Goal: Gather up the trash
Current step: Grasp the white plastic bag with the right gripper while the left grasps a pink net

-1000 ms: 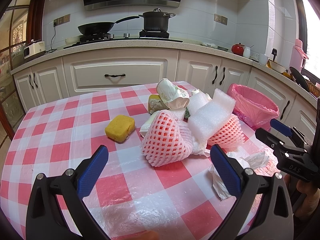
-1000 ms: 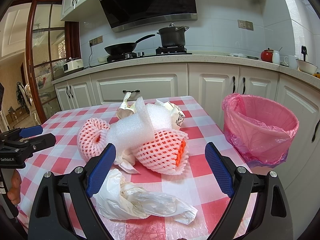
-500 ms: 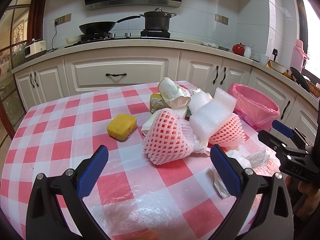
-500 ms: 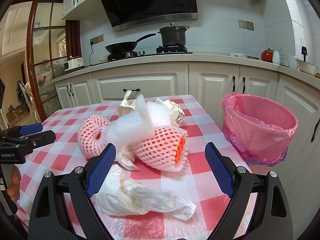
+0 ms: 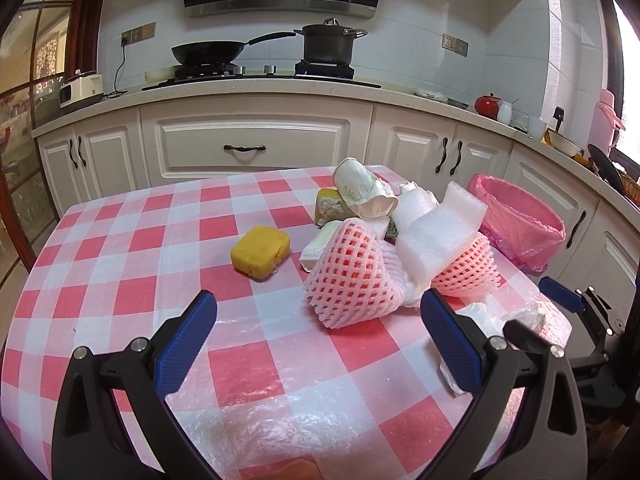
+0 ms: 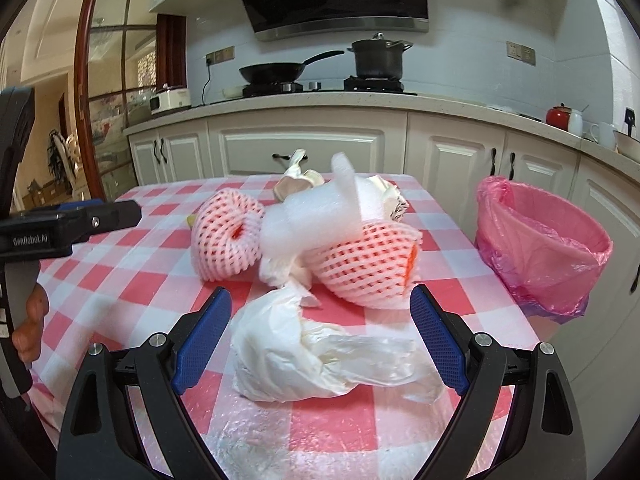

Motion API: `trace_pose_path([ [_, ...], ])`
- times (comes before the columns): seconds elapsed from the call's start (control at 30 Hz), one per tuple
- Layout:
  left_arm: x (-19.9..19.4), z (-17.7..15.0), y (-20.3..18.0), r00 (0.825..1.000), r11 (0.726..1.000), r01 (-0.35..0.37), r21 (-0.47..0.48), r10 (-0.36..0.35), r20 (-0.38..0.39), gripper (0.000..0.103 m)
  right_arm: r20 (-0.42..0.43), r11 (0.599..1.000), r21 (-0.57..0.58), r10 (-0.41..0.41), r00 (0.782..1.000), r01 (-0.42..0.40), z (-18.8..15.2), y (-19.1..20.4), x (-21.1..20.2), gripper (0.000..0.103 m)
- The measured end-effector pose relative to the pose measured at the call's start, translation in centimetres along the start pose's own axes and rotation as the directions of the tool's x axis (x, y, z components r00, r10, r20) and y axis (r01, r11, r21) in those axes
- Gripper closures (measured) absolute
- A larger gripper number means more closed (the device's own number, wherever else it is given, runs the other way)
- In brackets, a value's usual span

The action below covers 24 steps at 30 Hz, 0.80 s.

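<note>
Both grippers' fingers spread, empty: right gripper [image 6: 320, 334] straddles plastic bag [image 6: 316, 356]; pink-lined bin [image 6: 540, 240] at 2 o'clock; left gripper [image 5: 318, 338] faces foam net [image 5: 352, 280] at 12.

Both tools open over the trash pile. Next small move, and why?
Probably ease the right tool forward and down onto the crumpled plastic bag. It is open and empty, the bag lies loose on the tablecloth directly between its fingers, nearest of the pile, and the pink-lined bin stands just to its right.

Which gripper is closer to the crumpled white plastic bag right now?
Right. The right gripper hangs open directly over the plastic bag, fingers either side. The left gripper is open farther left, facing the pink foam net.
</note>
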<state>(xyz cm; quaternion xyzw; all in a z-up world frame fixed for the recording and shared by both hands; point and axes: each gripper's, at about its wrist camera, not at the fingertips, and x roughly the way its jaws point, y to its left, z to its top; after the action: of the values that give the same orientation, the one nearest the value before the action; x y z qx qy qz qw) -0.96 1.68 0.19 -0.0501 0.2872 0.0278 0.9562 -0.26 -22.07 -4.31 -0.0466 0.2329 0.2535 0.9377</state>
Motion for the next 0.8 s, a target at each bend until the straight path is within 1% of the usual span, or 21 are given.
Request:
trace_pose_path([
  [0.13,0.0,-0.1,0.2,1.000,1.000,-0.001,-0.006,0.001,0.000,0.005,-0.033,1.000,-0.022,-0.011,0.999,0.010,-0.1,0.4,0.8,0.018],
  [0.3,0.4,-0.2,0.6,1.000,1.000,0.000,-0.016,0.000,-0.007,0.005,-0.101,0.998,-0.042,-0.040,0.994,0.036,-0.8,0.8,2.5,0.019],
  [0.37,0.6,-0.2,0.5,1.000,1.000,0.002,-0.015,-0.003,-0.012,0.005,-0.133,0.999,-0.038,-0.034,0.990,0.029,-1.2,0.8,3.2,0.028],
  [0.4,0.8,-0.2,0.5,1.000,1.000,0.005,-0.014,-0.005,-0.016,0.005,-0.144,0.999,-0.032,-0.028,0.989,0.024,-1.2,0.8,3.5,0.030],
  [0.5,1.4,-0.2,0.3,0.999,1.000,0.015,-0.011,-0.015,-0.028,0.005,-0.160,0.999,-0.033,-0.019,0.987,0.014,-1.2,0.7,3.9,0.038],
  [0.57,1.8,-0.1,0.2,0.999,1.000,0.021,-0.010,-0.021,-0.035,0.005,-0.169,1.000,-0.030,-0.012,0.986,0.007,-1.2,0.7,4.1,0.047],
  [0.63,2.3,0.1,-0.1,0.998,1.000,0.030,-0.008,-0.030,-0.047,0.005,-0.171,0.999,-0.033,-0.012,0.985,0.007,-1.1,0.8,4.1,0.054],
  [0.73,3.4,0.4,-0.5,0.996,0.999,0.047,-0.011,-0.047,-0.072,0.005,-0.169,1.000,-0.025,-0.009,0.985,0.005,-1.1,0.4,4.0,0.060],
  [0.8,4.2,0.6,-0.9,0.994,0.998,0.057,-0.011,-0.058,-0.088,0.005,-0.169,1.000,-0.016,-0.011,0.986,0.009,-1.0,0.0,3.8,0.062],
])
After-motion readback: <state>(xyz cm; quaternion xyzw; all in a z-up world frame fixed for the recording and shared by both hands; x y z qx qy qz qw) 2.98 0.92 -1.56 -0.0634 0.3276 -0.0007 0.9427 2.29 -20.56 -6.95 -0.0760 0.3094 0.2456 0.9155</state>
